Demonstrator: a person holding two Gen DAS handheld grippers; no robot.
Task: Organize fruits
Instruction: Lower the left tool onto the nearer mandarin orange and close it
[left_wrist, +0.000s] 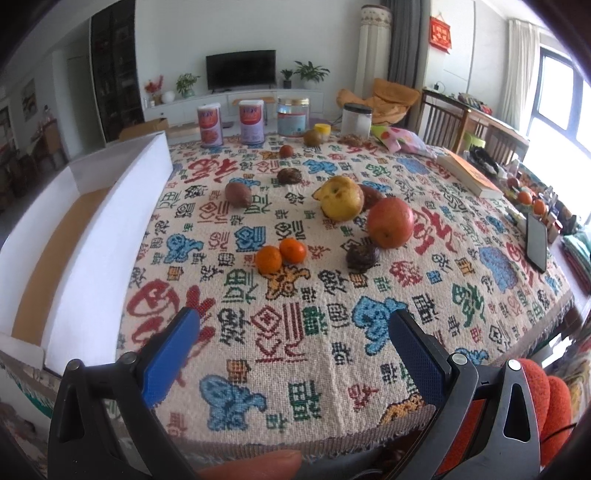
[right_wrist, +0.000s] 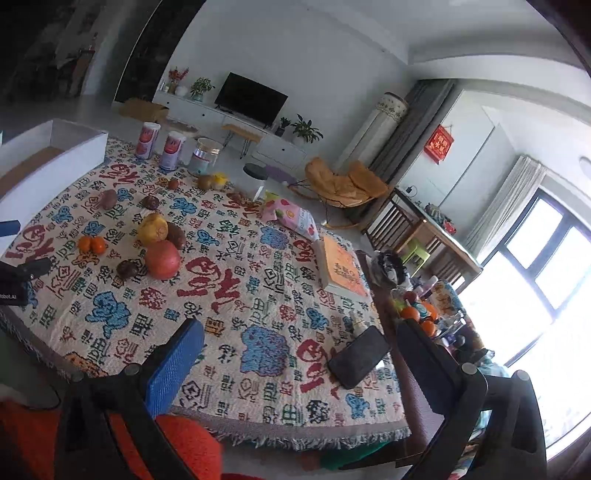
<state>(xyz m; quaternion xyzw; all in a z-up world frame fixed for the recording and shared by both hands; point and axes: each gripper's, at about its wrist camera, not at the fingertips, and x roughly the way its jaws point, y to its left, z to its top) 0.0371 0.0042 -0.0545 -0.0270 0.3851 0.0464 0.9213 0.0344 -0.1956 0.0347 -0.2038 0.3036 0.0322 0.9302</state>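
On patterned cloth (left_wrist: 332, 332), red apple (left_wrist: 390, 222) touches yellow pear (left_wrist: 341, 198).

Daylight floods from the window (right_wrist: 546, 266), blown out white. Fisheye bends edges, corners black. Tablecloth (left_wrist: 295, 295) evenly lit, soft shadows.

book (right_wrist: 341, 271), phone (right_wrist: 359, 356), canisters (left_wrist: 252, 122), television (left_wrist: 241, 69)

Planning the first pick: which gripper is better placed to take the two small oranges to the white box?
Left, probably. The left gripper is open and faces the two small oranges, with the white box beside it. The right gripper, also open, sits farther toward the phone.
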